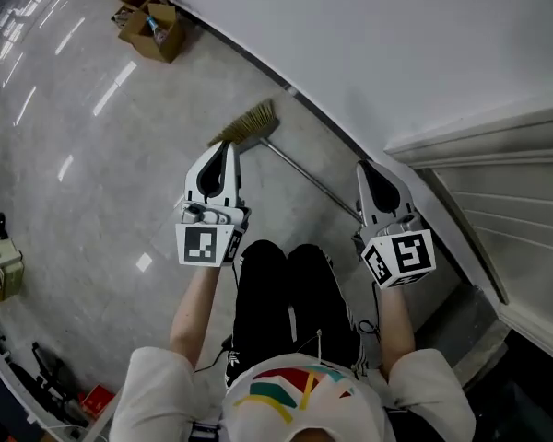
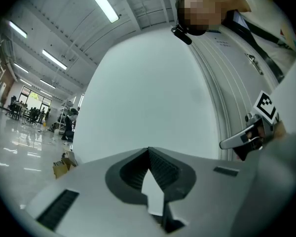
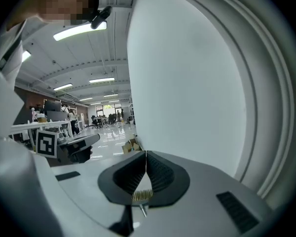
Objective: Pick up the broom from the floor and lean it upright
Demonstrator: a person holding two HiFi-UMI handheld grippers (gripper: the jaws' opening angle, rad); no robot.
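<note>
Now, left tongs (image 1: 228,147): clenched, empty, seen just beside the bristles (image 1: 249,124).
Right tongs (image 1: 362,167): clenched, empty, seen over the handle's (image 1: 327,193) near end.
Broom (image 1: 300,170): flat on the floor (image 1: 92,173) along the wall's (image 1: 369,44) base, stretching between both tongs, untouched.
Handling: likely light, with a thin, stiff, probably slick handle and soft bristles.
Grip: mid-handle looks best for tipping it upright.
</note>
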